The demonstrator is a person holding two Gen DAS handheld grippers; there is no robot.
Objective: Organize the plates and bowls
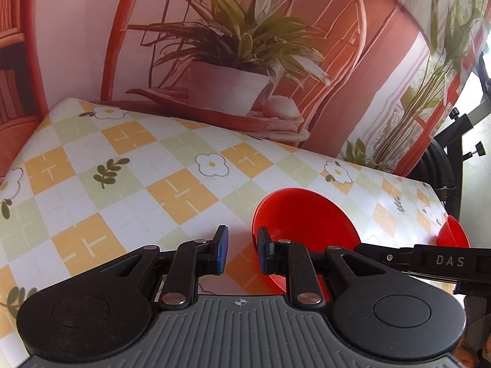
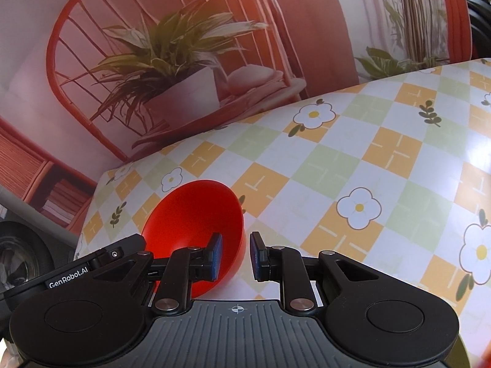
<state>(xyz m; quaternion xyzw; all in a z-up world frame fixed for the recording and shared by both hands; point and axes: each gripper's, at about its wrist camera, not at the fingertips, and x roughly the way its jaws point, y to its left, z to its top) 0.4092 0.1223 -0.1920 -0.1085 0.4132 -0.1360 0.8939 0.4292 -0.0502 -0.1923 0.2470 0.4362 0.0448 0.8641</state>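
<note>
Red bowl (image 2: 196, 214) rim between parted right gripper (image 2: 234, 256) fingers — unclamped; left gripper (image 1: 241, 250) open, empty.

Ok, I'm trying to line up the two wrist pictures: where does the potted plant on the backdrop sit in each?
Left wrist: the potted plant is upper centre, above the far edge of the table.
Right wrist: it is upper left, leaning with the tilted view.
Shared landmark: the red chair back arching round the plant in both.
</note>
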